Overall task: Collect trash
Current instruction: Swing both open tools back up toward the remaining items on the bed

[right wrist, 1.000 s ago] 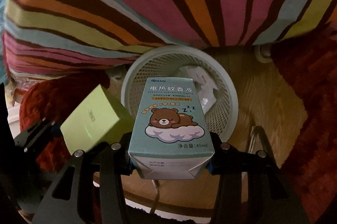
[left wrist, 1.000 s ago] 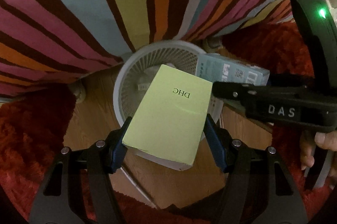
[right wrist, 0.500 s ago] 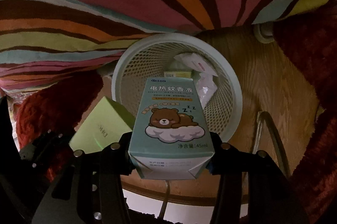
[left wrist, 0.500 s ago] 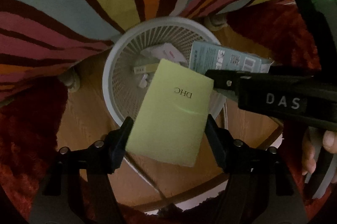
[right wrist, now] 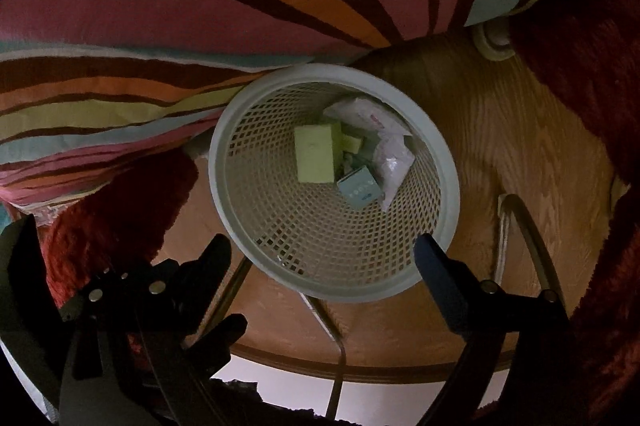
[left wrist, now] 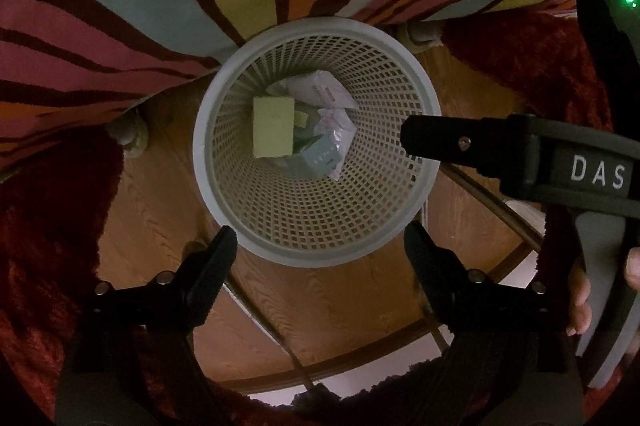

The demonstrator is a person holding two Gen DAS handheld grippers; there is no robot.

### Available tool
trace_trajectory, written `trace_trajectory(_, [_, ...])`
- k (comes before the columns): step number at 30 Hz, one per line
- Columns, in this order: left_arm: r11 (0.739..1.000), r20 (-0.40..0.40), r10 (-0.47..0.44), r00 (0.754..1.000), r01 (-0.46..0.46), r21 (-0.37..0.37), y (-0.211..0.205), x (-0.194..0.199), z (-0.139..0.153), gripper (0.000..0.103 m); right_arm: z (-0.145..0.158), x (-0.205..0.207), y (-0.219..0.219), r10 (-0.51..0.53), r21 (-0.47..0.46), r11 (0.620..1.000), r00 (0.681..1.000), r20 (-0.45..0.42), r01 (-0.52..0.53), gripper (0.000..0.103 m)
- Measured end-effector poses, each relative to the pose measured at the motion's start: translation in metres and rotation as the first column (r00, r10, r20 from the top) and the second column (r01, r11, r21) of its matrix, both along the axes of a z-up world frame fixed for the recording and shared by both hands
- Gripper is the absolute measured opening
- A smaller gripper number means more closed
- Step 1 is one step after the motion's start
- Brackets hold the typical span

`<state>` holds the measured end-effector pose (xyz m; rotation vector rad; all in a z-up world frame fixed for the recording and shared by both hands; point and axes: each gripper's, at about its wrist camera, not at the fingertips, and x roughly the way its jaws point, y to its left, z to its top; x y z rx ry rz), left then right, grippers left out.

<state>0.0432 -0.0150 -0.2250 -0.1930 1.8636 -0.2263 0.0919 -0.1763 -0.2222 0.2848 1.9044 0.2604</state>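
Both my grippers hang over the bin with their jaws spread wide, and both have just been opening; nothing sits between the fingers of either one now. My left gripper (left wrist: 320, 242) frames the near rim of the white mesh bin (left wrist: 320, 254), its two dark fingers apart on either side and touching nothing. My right gripper (right wrist: 322, 252) stands the same way above the bin (right wrist: 448, 161), fingers clear of the rim, and in the left view it also reaches in from the right side as a dark bar (left wrist: 452, 141) with white letters on its body, my right hand (left wrist: 580, 302) wrapped round its handle at the edge. The yellow-green box (left wrist: 273, 126) lies at the bottom of the bin, flat on a broad face, its long axis running roughly from the far side of the bin toward me. Just beside it on the right, the pale blue carton (left wrist: 320, 155) rests tilted among the rubbish, one end turned up toward me; from the right view that carton (right wrist: 358, 187) shows a small end face, so its length points down into the bin. Crumpled white wrappers (left wrist: 320, 91) lie behind and beside both. The bin stands on a wooden floor (left wrist: 304, 306), against a striped blanket (left wrist: 160, 5), with red shaggy fabric (left wrist: 40, 205) at either side.
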Motion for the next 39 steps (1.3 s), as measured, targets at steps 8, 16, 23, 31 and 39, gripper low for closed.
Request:
trace_trajectory(8, [1.000,0.090,0.018,0.996,-0.020,0.019,0.005,-0.005,0.025,0.083,0.011,-0.002,-0.002,0.010,0.011,1.000,0.999,0.031,-0.010,0.088])
trace_trajectory(16, [1.000,0.243,0.014,0.970,-0.019,0.018,0.006,-0.014,0.066,0.083,0.052,-0.011,-0.001,0.051,0.070,0.996,0.986,0.158,-0.063,0.089])
trace_trajectory(23, [0.996,0.418,0.077,0.905,-0.085,0.001,0.022,-0.016,0.115,0.083,0.113,-0.011,-0.003,0.085,0.119,0.983,0.918,0.386,-0.141,0.088])
trace_trajectory(31, [0.986,0.662,0.102,0.743,-0.165,0.033,0.037,0.006,0.183,0.083,0.214,0.013,-0.025,0.002,0.093,0.989,0.641,0.767,-0.113,0.089])
trace_trajectory(39, [0.962,0.789,0.172,0.591,-0.274,-0.004,0.056,0.076,0.221,0.083,0.244,0.067,-0.023,-0.020,0.062,0.996,0.499,0.866,-0.068,0.089])
